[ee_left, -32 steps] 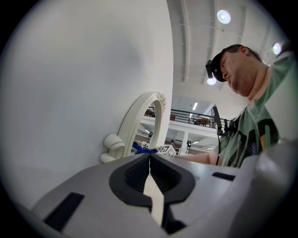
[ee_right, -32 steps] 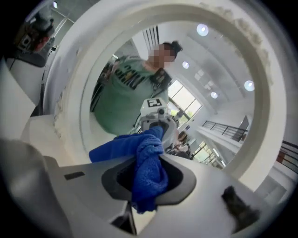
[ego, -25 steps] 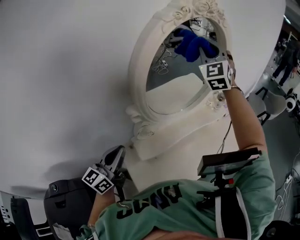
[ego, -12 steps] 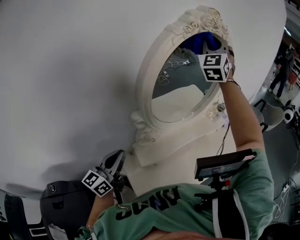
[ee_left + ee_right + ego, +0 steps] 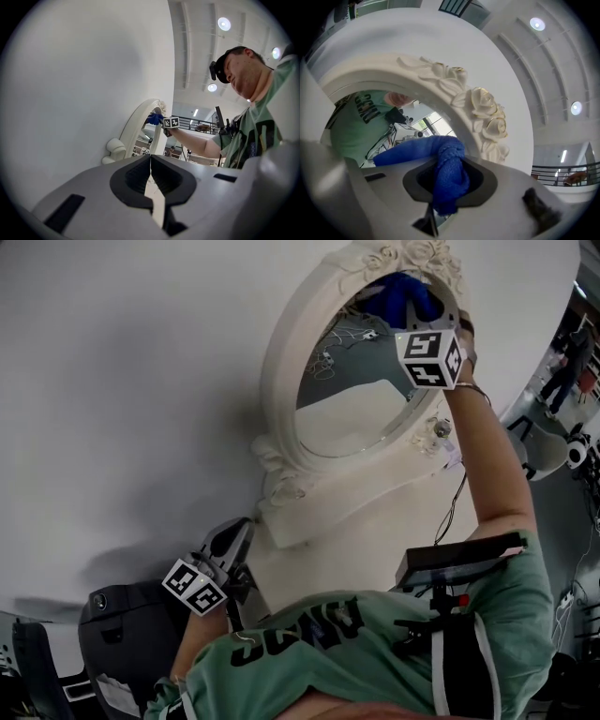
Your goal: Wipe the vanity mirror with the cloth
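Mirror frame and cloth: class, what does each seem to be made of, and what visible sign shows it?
Mirror frame: probably moulded resin or plaster, matt cream with gilt touches; crisply cast roses, no grain visible.
Cloth: soft blue textile, perhaps microfibre; a ribbed weave that bunches and folds.

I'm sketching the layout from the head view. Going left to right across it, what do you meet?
Left tool, shut and empty → vanity mirror frame's left edge → mirror glass → right tool, shut on the blue cloth. The cloth overlaps that tool, so it gets no place of its own.
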`<action>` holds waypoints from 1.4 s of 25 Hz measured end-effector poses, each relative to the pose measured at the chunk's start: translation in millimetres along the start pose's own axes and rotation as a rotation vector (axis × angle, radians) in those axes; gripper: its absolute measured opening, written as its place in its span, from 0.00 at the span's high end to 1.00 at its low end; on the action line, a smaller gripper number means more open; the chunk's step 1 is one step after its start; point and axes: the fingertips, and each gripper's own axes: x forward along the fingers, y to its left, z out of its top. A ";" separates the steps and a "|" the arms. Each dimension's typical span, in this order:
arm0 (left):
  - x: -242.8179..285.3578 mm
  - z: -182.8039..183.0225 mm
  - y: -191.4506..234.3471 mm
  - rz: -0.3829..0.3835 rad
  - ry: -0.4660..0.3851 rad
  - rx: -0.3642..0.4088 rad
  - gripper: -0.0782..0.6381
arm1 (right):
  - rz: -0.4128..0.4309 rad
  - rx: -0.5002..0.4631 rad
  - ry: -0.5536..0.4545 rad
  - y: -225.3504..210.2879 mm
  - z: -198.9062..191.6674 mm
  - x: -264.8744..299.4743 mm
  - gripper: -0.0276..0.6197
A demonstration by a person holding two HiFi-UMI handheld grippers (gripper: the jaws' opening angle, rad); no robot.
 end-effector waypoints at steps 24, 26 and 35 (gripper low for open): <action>25.8 -35.9 -7.8 0.044 0.130 -0.040 0.87 | 0.553 -0.093 0.583 356.4 -347.2 -139.5 0.84; 23.1 -32.7 -9.9 0.043 0.119 -0.032 0.87 | 0.612 -0.046 0.630 360.1 -349.0 -141.6 0.84; 7.9 -10.9 -21.0 0.017 0.049 0.003 0.87 | 0.470 0.205 0.404 192.7 -219.8 -90.5 0.84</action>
